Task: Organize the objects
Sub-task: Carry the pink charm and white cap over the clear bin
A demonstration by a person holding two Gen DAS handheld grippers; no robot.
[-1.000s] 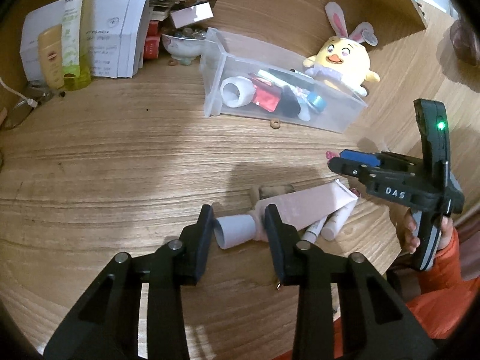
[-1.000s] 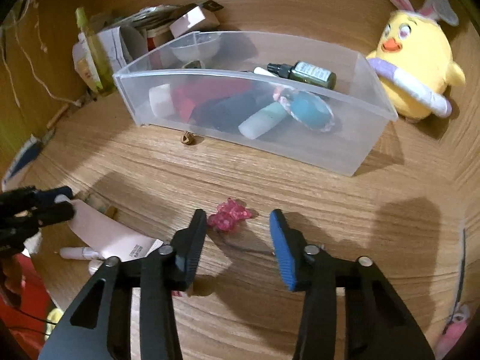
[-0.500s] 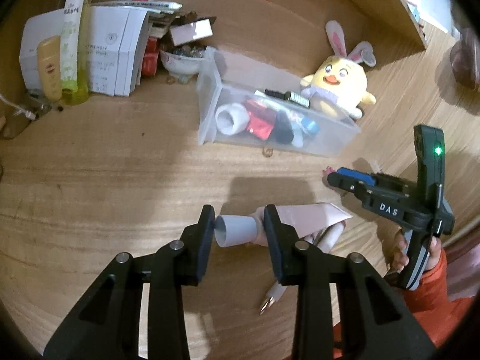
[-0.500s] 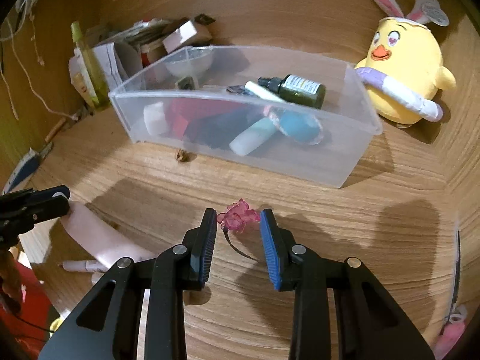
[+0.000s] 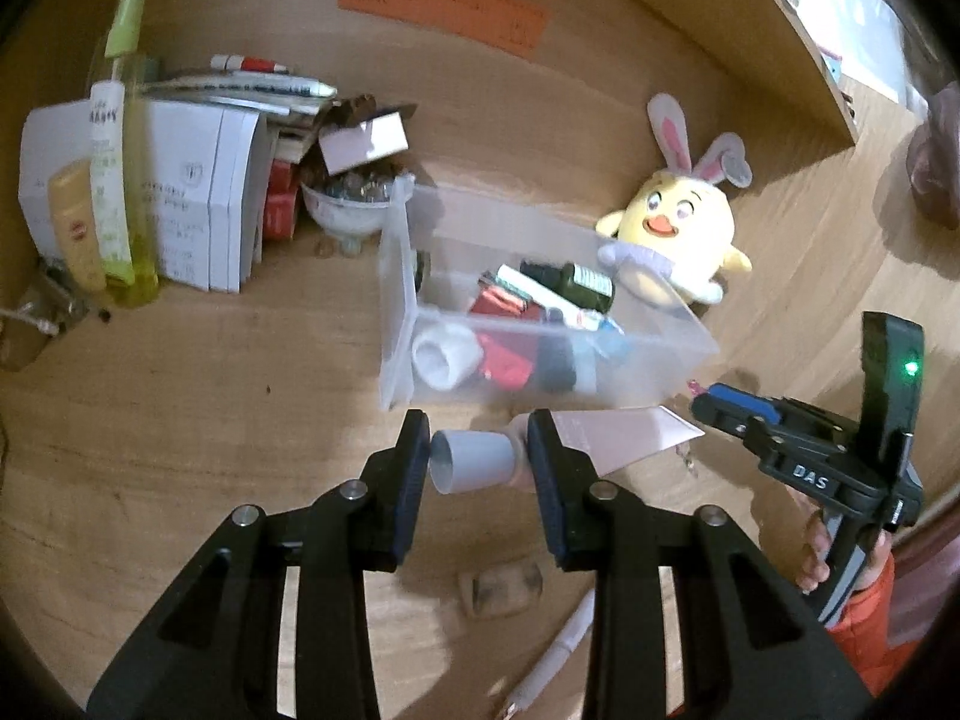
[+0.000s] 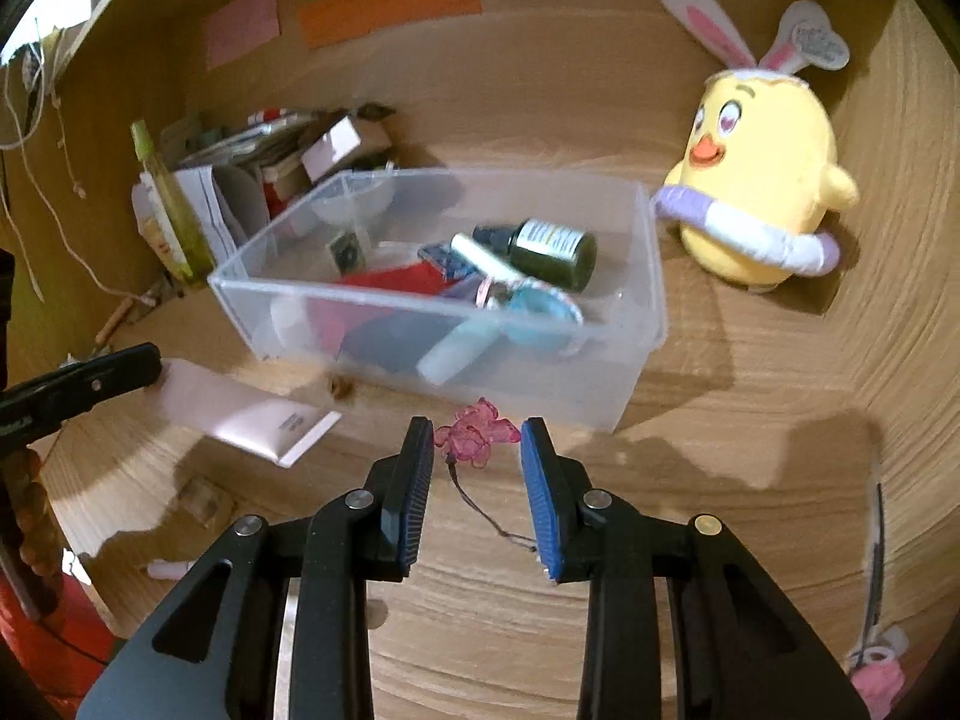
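My left gripper (image 5: 480, 438) is shut on a pink squeeze tube (image 5: 612, 438) at the neck beside its grey cap (image 5: 474, 468), and holds it clear of the wooden desk. In the right wrist view the same tube (image 6: 252, 408) hangs level from the left gripper (image 6: 144, 360), just left of the clear plastic bin (image 6: 651, 276). My right gripper (image 6: 477, 438) is shut on a small pink flower charm (image 6: 474, 441); a thin dark cord trails back from it. The charm is raised in front of the bin's near wall. The bin (image 5: 690, 348) holds several bottles and tubes.
A yellow plush chick (image 6: 756, 180) sits right of the bin. White boxes, a green spray bottle (image 5: 117, 180) and a bowl (image 5: 348, 216) crowd the back left. A white pen (image 5: 558, 654) and a small brown block (image 5: 501, 585) lie below my left gripper. An orange sleeve (image 5: 864, 618) is at the right.
The right jaws closed on the pink charm and lifted it off the desk. The left gripper rose with the tube and both moved nearer the bin.
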